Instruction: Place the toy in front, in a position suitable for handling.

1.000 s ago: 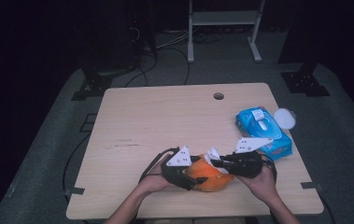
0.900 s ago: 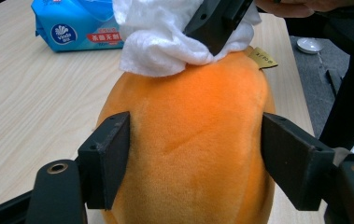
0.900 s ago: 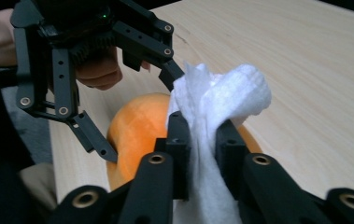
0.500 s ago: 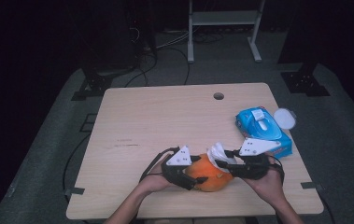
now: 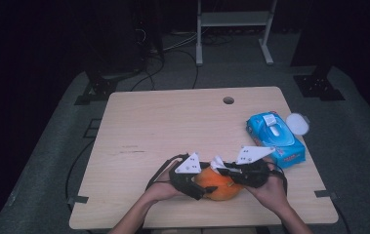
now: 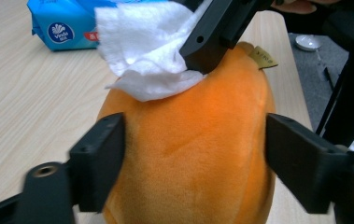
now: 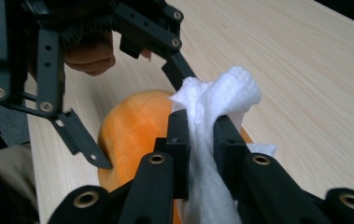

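Right tool point(image 7: 198, 135) pinches a white tissue point(image 7: 221, 93) against the orange plush toy point(image 6: 188, 154); left tool point(image 6: 193, 158), jaws just opening, straddles the toy on the bench point(image 5: 173, 122).

Dim high view with dark surroundings; close views bright, softly blurred.

An orange plush toy point(image 6: 193, 154) lies on the table point(image 6: 30, 112) between the left gripper point(image 6: 193, 168)'s two black jaws, which have just been opening. The right gripper point(image 6: 212, 42) presses a white tissue point(image 6: 137, 51) onto its top. A blue wipes pack point(image 6: 65, 25) lies behind.
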A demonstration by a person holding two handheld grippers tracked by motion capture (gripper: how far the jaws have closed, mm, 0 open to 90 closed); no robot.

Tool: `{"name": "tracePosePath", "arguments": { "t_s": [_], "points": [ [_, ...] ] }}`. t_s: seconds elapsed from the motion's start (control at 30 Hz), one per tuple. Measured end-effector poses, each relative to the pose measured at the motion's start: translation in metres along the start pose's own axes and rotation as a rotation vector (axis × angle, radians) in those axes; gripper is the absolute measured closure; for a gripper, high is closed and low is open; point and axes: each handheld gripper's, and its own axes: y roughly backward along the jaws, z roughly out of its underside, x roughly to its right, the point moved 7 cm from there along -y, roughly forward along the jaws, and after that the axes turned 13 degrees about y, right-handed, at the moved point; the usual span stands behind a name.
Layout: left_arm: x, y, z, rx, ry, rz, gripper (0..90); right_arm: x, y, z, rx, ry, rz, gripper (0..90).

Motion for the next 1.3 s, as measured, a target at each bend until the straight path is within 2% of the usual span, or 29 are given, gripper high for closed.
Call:
{"name": "tracePosePath", "arguments": {
  "t_s": [0.03,0.07,0.13,0.2,0.23,0.27,0.3,0.4,0.47,0.5,0.57,0.6,0.63,0.67,0.73,0.77,0.8,0.83,0.87,0.9,0.93,0.97,1.03,1.13,1.17,1.2,1.23,1.27,1.3],
  "points": [
    [-0.003,0.001,-0.002,0.000,0.030,-0.011,13.7,0.001,0.002,0.002,0.009,-0.023,-0.006,80.2],
    [-0.003,0.001,-0.002,0.000,0.030,-0.011,11.6,0.001,0.002,0.002,0.009,-0.023,-0.006,80.2],
    [-0.007,0.002,0.000,-0.008,0.073,-0.012,10.5,0.002,0.005,0.004,0.021,-0.047,-0.017,80.5],
    [-0.011,0.001,0.003,-0.015,0.133,0.004,10.1,0.004,0.007,0.006,0.030,-0.064,-0.024,81.1],
    [-0.015,-0.001,0.006,-0.031,0.188,0.020,10.6,0.007,0.010,0.007,0.029,-0.072,-0.021,81.7],
    [-0.015,-0.001,0.006,-0.031,0.188,0.020,13.1,0.007,0.010,0.007,0.029,-0.072,-0.021,81.7],
    [-0.016,0.001,0.008,-0.024,0.199,0.038,16.8,0.009,0.012,0.008,0.025,-0.083,-0.021,82.1],
    [-0.014,0.002,0.007,-0.019,0.177,0.033,26.5,0.011,0.014,0.008,0.026,-0.091,-0.027,82.3],
    [-0.010,0.002,0.003,-0.015,0.152,0.025,27.5,0.010,0.015,0.004,0.033,-0.084,-0.032,82.6],
    [-0.006,0.002,-0.001,-0.008,0.131,0.020,28.6,0.004,0.013,-0.007,0.053,-0.075,-0.057,82.7],
    [0.000,0.001,-0.005,-0.016,0.084,0.004,28.5,0.001,0.012,-0.011,0.056,-0.067,-0.064,82.7],
    [0.002,0.000,-0.005,-0.022,0.066,-0.003,27.9,-0.004,0.007,-0.018,0.042,-0.026,-0.067,82.6],
    [0.003,-0.001,-0.005,-0.021,0.061,-0.007,27.9,-0.004,0.007,-0.018,0.042,-0.026,-0.067,82.6],
    [0.003,-0.001,-0.004,-0.019,0.063,-0.007,26.8,-0.004,0.006,-0.018,0.033,-0.020,-0.066,82.7],
    [-0.003,-0.002,0.000,-0.004,0.102,0.012,17.4,-0.001,0.006,-0.011,0.031,-0.043,-0.075,82.7],
    [-0.003,-0.002,0.000,-0.004,0.102,0.012,13.4,0.000,0.007,-0.008,0.034,-0.061,-0.077,82.7],
    [-0.005,-0.003,0.000,-0.004,0.118,0.011,13.4,0.000,0.007,-0.008,0.034,-0.061,-0.077,82.7],
    [-0.011,-0.004,0.004,-0.014,0.157,0.014,8.8,0.002,0.010,-0.003,0.049,-0.083,-0.082,82.7],
    [-0.011,-0.004,0.004,-0.014,0.157,0.014,8.9,0.002,0.010,-0.003,0.049,-0.083,-0.082,82.7],
    [-0.013,-0.007,0.007,-0.024,0.192,0.041,10.2,0.005,0.013,0.000,0.062,-0.097,-0.078,82.7],
    [-0.013,-0.007,0.007,-0.024,0.192,0.041,16.0,0.005,0.013,0.000,0.062,-0.097,-0.078,82.7],
    [-0.011,-0.007,0.007,-0.002,0.201,0.057,21.2,0.008,0.015,0.003,0.064,-0.107,-0.078,82.7],
    [-0.009,-0.006,0.004,0.002,0.198,0.055,28.1,0.011,0.018,0.003,0.066,-0.109,-0.073,82.7],
    [-0.006,-0.005,0.000,0.012,0.199,0.039,30.7,0.011,0.019,0.001,0.064,-0.105,-0.068,82.8],
    [-0.002,-0.004,-0.004,0.015,0.180,0.026,31.0,0.007,0.020,-0.004,0.061,-0.086,-0.068,83.0],
    [-0.002,-0.004,-0.004,0.015,0.180,0.026,31.2,0.007,0.020,-0.004,0.061,-0.086,-0.068,83.0],
    [0.005,-0.004,-0.009,0.010,0.153,0.009,31.3,0.000,0.018,-0.013,0.061,-0.062,-0.083,83.0],
    [0.005,-0.004,-0.009,0.010,0.153,0.009,31.3,0.000,0.018,-0.013,0.061,-0.062,-0.083,83.0],
    [0.010,-0.006,-0.011,-0.004,0.117,-0.016,31.3,-0.008,0.012,-0.021,0.049,-0.026,-0.103,83.0]
  ]
}}
